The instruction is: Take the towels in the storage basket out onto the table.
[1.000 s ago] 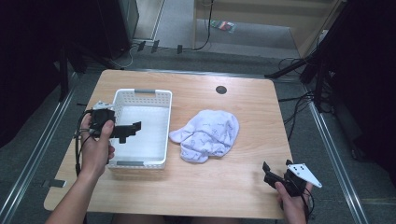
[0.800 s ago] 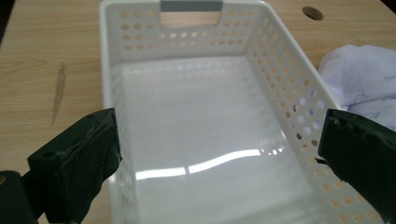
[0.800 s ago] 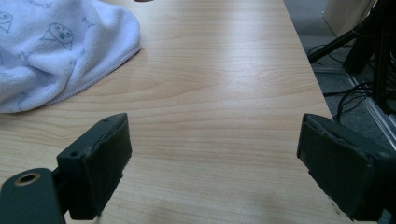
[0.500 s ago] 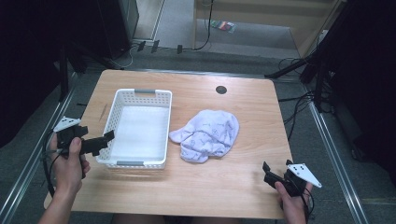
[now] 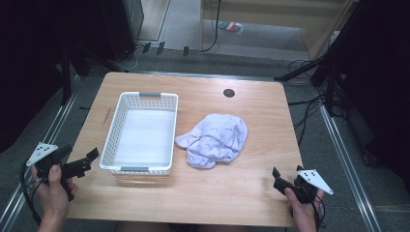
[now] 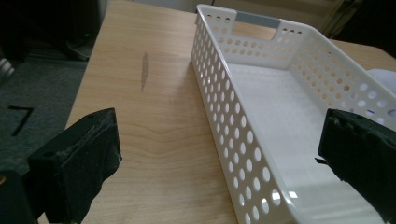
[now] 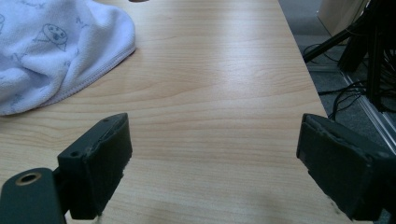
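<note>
- One white basket (image 5: 140, 133) on the table (image 5: 241, 193), nothing inside; pale blue towel (image 5: 214, 139) bunched just right of it.
- Left tool (image 5: 80, 166) at near-left table edge, jaws spread, aimed at basket.
- Right tool (image 5: 286, 180) near-right, jaws spread, empty.
</note>
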A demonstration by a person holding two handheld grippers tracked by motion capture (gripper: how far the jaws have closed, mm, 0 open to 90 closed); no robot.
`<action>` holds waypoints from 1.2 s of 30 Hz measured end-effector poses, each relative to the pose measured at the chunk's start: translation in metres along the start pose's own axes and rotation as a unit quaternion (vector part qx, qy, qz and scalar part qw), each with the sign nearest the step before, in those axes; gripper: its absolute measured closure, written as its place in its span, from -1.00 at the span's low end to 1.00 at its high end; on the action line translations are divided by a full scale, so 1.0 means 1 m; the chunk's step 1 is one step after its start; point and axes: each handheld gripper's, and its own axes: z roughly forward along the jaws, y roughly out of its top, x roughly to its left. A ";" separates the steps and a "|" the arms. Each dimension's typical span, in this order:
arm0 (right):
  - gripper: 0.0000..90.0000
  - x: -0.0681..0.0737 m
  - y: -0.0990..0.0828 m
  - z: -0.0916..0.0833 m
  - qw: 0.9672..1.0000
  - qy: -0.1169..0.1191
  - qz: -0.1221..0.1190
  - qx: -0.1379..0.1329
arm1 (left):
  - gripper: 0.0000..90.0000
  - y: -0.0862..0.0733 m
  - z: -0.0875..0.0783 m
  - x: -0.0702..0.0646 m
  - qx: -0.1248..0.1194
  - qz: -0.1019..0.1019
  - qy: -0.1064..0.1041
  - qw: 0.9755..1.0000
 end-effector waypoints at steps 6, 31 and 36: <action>-0.77 0.000 0.000 0.000 1.000 -0.002 0.003 -0.002 | -1.00 -0.029 0.001 0.025 -0.028 0.008 0.008 1.000; -0.77 0.000 -0.001 -0.001 1.000 -0.005 -0.001 0.000 | -1.00 -0.051 0.015 0.044 -0.044 -0.011 0.022 0.999; -0.77 0.000 0.000 -0.001 1.000 -0.004 -0.004 0.000 | -1.00 -0.051 0.015 0.043 -0.040 -0.007 0.020 0.999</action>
